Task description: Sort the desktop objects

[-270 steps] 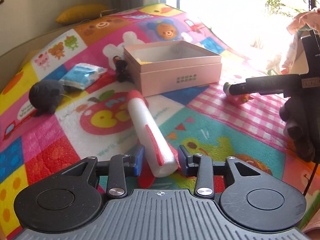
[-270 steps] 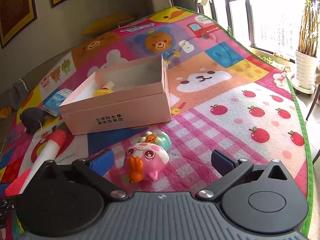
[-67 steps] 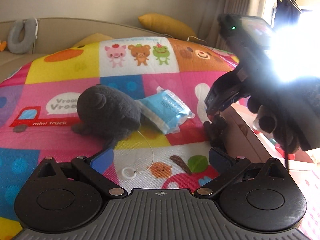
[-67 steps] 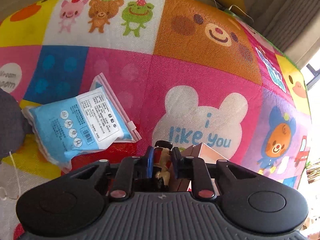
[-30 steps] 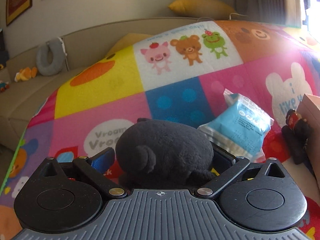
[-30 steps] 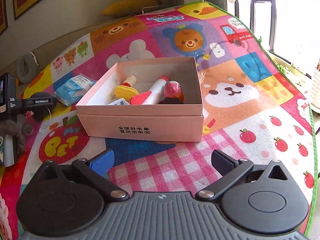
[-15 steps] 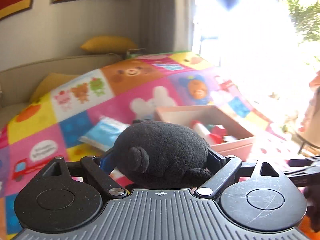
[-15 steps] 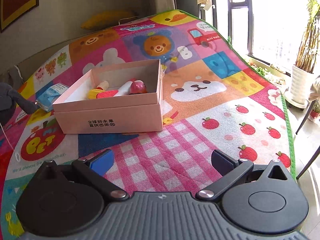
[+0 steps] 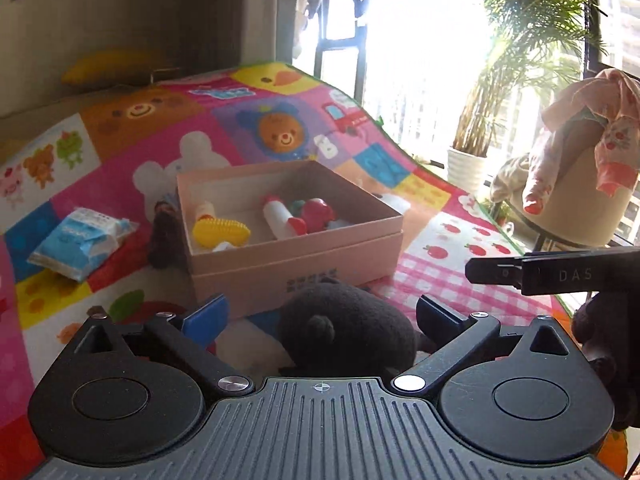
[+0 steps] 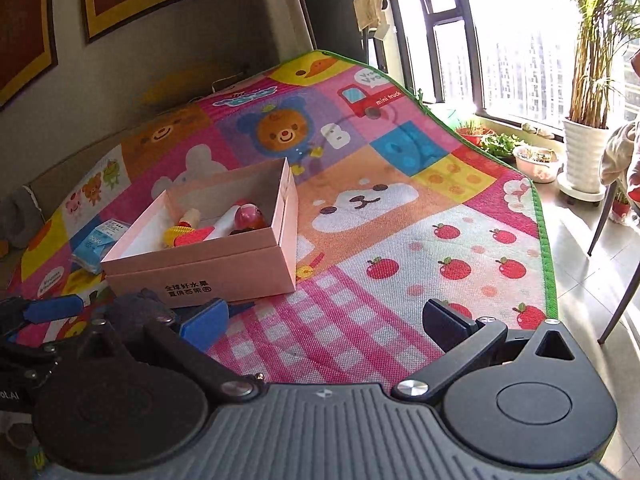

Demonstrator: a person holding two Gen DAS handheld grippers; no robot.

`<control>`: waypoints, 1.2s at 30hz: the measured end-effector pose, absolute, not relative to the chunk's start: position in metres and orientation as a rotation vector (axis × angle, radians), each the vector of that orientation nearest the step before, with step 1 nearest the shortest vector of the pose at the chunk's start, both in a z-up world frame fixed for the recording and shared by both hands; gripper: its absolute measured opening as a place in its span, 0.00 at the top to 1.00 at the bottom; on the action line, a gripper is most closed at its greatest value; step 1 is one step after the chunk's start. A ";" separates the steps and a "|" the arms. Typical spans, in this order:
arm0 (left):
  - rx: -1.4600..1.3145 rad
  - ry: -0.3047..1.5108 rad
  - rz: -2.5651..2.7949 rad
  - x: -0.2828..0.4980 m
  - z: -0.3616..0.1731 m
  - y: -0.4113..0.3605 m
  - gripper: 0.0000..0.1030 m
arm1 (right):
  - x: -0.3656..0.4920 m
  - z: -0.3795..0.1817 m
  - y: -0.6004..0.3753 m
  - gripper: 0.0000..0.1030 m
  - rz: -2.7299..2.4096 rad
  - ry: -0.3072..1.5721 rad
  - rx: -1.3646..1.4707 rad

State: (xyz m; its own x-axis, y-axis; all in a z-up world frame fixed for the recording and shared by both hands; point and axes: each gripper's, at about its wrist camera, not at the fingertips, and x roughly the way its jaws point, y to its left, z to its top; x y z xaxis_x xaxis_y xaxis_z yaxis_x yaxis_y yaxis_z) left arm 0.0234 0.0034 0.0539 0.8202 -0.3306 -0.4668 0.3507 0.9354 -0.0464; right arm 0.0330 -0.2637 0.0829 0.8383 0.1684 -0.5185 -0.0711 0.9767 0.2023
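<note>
The left gripper [image 9: 320, 314] has its jaws spread wide, the black plush toy [image 9: 346, 330] loose between them before the pink box [image 9: 296, 258]. The right gripper [image 10: 326, 322] has its jaws wide open, holding nothing, over the play mat [image 10: 400, 240].

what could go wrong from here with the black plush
1. The left gripper is open and the plush sits in front of the box, at its near wall, not inside; it may get left out.
2. The box already holds toys, so the bulky plush might not seat well.
</note>
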 end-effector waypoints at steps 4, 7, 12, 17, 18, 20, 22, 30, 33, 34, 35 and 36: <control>0.046 0.449 -0.152 0.052 0.062 0.053 0.00 | 0.041 0.070 -0.250 0.00 0.154 0.599 0.201; 0.111 0.446 -0.010 0.094 0.058 0.083 0.00 | 0.045 0.063 -0.238 0.00 0.183 0.621 0.175; 0.232 0.499 0.141 0.178 0.035 0.107 0.00 | 0.044 0.061 -0.224 0.00 0.212 0.611 0.111; 0.220 0.590 0.148 0.222 0.014 0.115 0.00 | 0.050 0.057 -0.227 0.00 0.195 0.643 0.133; 0.212 0.597 0.168 0.222 0.012 0.115 0.01 | 0.052 0.056 -0.229 0.00 0.192 0.655 0.143; 0.190 0.592 0.176 0.216 0.012 0.116 0.30 | 0.056 0.054 -0.231 0.00 0.191 0.677 0.164; 0.170 0.590 0.163 0.203 0.015 0.115 0.38 | 0.059 0.052 -0.234 0.00 0.195 0.691 0.185; 0.143 0.562 -0.002 0.095 0.041 0.087 0.44 | 0.060 0.051 -0.231 0.00 0.189 0.704 0.174; 0.087 0.572 -0.107 0.046 0.046 0.072 0.44 | 0.061 0.051 -0.228 0.00 0.183 0.711 0.151; 0.077 0.577 -0.138 0.032 0.046 0.066 0.43 | 0.061 0.050 -0.227 0.00 0.183 0.712 0.150; 0.069 0.582 -0.173 0.019 0.045 0.060 0.42 | 0.061 0.050 -0.228 0.00 0.184 0.711 0.153; 0.056 0.587 -0.199 0.007 0.043 0.054 0.42 | 0.061 0.051 -0.228 0.00 0.187 0.711 0.153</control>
State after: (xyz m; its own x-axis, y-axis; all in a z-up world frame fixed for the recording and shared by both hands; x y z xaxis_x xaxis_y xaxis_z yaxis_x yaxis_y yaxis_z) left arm 0.0073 0.0537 0.0430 0.8142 -0.1703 -0.5550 0.2023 0.9793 -0.0038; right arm 0.0613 -0.2285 0.0505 0.7420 0.2220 -0.6326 -0.1184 0.9722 0.2022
